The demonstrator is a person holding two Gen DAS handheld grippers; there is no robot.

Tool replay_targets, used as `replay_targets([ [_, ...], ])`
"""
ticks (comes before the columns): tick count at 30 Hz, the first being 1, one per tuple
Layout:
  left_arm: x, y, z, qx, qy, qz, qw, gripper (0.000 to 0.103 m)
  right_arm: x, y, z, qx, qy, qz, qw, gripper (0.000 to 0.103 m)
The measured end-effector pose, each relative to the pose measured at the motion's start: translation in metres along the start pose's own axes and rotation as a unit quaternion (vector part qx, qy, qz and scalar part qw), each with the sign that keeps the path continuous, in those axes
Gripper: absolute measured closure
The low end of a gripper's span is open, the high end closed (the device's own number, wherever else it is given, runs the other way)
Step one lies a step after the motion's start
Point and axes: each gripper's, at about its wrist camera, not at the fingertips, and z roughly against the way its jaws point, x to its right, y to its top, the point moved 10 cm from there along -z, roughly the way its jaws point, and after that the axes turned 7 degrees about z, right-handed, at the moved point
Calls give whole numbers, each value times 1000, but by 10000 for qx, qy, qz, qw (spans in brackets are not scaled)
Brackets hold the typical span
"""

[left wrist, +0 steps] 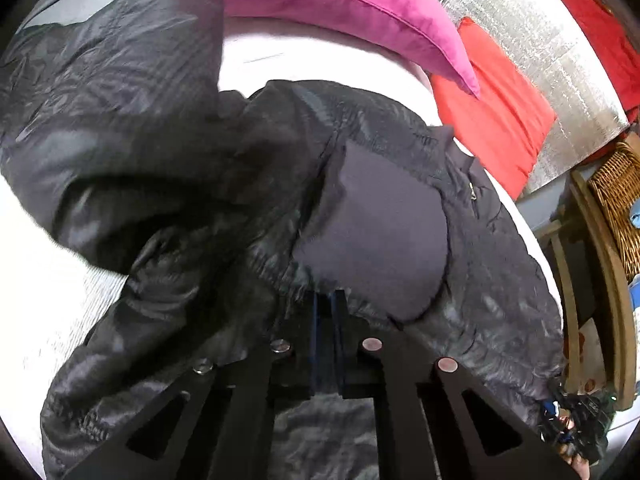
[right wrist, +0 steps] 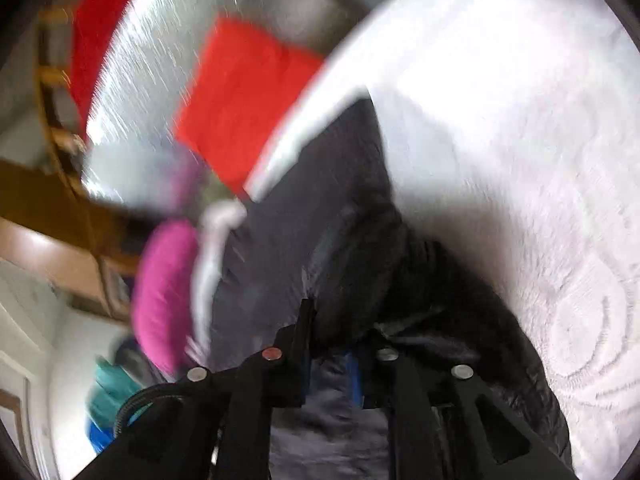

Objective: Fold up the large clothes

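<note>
The black jacket (left wrist: 280, 200) lies across the middle of the white bed (left wrist: 52, 248). The left tool (left wrist: 329, 312) is pinched tight on its edge. The right tool (right wrist: 332, 344) squeezes jacket cloth, low in its blurry picture.

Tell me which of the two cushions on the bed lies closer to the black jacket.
The pink cushion: in the left wrist view its pointed corner reaches down almost to the black jacket. The red cushion sits further off, against the silver backing.
</note>
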Motion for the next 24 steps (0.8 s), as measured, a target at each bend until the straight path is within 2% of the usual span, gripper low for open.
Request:
replay_targets([
  [1,-1,0,5,56,4,4,10000,96,2,-1,0,-2,135,-88,9999,67],
  [3,2,4,16,183,38,-72,9998,89,-2,-2,9,71,400,-19,9992,44],
  [4,5,8,22,258,30,-156,9995,78,-5,-4,16,83,438,99,9990,38],
  [5,13,14,30,419,-6,-323,9986,62,-9,-6,25,93,411,245,9988,31],
  [6,19,19,34,526,12,-440,9976,51,-13,-9,32,84,397,398,9984,30],
  [7,24,23,36,609,44,-536,9967,34,-19,-12,40,71,411,604,9973,30],
  [8,30,29,37,705,57,-632,9955,29,-23,-14,47,84,421,765,9961,30],
  [10,40,38,23,710,184,-804,9941,29,-35,-9,67,359,341,1171,9919,30],
  [12,39,37,0,361,380,-839,9951,34,-39,6,78,673,97,1508,9862,30],
  [13,38,35,-8,256,487,-869,9947,67,-36,19,77,820,-155,1633,9830,30],
  [14,34,34,-17,183,759,-948,9924,84,-30,31,69,859,-398,1677,9813,30],
  [15,34,34,-19,173,766,-921,9927,84,-25,41,59,783,-529,1708,9808,30],
  [17,36,32,-14,223,775,-944,9923,89,-8,55,17,213,-673,1659,9836,30],
  [19,45,31,-1,347,778,-1108,9902,90,-11,51,-6,-265,-512,1782,9823,50],
  [20,49,30,12,451,722,-1139,9898,90,-19,49,-4,-265,-632,2152,9742,73],
  [21,52,30,20,537,628,-1125,9902,90,-25,49,1,-228,-666,2379,9687,83],
  [22,53,29,27,606,564,-1150,9899,90,-29,52,12,-71,-740,2558,9639,85],
  [24,48,23,20,623,597,-1289,9879,90,-14,61,20,13,-877,2420,9663,86],
])
